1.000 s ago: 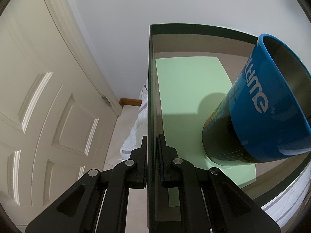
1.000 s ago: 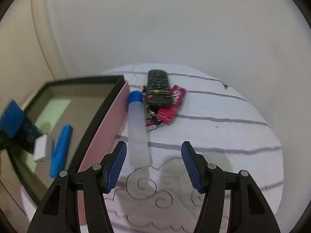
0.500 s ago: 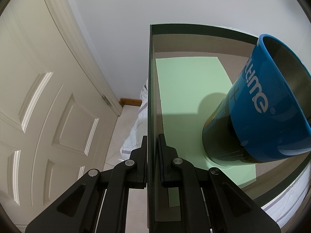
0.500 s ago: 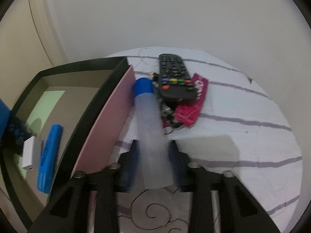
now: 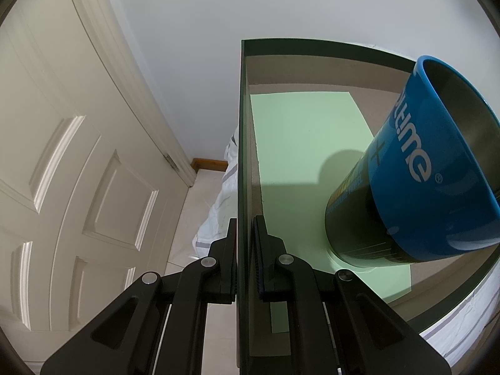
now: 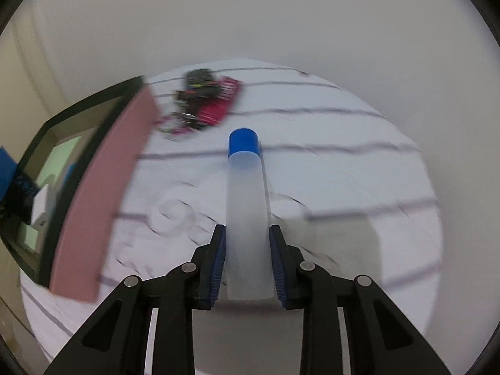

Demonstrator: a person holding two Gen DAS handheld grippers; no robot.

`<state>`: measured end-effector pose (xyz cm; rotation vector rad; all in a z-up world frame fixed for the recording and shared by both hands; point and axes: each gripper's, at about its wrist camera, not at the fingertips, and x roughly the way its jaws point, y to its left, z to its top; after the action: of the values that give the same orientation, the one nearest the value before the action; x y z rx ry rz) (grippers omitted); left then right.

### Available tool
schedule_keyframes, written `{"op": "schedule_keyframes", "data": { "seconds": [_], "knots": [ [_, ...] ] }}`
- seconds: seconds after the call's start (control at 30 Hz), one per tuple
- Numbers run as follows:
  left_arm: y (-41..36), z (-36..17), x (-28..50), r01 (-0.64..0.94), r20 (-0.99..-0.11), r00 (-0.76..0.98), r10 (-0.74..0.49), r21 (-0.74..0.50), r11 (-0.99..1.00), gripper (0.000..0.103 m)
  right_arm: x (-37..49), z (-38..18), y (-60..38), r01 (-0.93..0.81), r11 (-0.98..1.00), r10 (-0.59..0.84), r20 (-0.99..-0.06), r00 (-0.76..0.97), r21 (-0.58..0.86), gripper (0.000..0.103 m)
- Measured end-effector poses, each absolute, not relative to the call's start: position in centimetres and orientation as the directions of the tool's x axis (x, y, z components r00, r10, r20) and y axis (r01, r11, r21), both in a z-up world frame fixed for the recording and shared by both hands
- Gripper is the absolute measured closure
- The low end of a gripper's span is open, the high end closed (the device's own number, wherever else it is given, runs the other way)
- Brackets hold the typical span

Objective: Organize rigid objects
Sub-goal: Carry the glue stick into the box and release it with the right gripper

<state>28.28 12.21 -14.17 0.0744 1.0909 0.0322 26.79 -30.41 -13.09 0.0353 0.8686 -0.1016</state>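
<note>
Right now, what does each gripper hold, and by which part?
The right gripper holds the frosted tube by its lower body, the blue cap pointing away. The left gripper clamps the box by its side wall.

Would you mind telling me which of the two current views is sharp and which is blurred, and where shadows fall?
Left wrist view: sharp; the blue mug casts a soft shadow on the green sheet. Right wrist view: motion-blurred background, the remote and box smeared, while the held tube and right tongs stay fairly crisp, with a shadow on the cloth to the right.
</note>
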Motion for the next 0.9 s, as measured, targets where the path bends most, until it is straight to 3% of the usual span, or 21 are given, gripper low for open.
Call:
{"op": "schedule_keyframes", "data": {
  "seconds": [0.47, 0.9],
  "knots": [
    [12.3, -14.2, 28.5, 0.013, -0.887, 0.457, 0.063, 0.077, 0.997, 0.097, 27.6, -12.7, -31.0, 0.137, 0.991, -0.085, -0.755, 0.650, 0.007, 0.075],
    [12.3, -14.2, 28.4, 0.010, -0.886, 0.460, 0.065, 0.078, 0.997, 0.097, 27.2, -9.4, -29.0, 0.066, 0.996, -0.015, -0.666, 0.746, 0.052, 0.076]
  ]
}}
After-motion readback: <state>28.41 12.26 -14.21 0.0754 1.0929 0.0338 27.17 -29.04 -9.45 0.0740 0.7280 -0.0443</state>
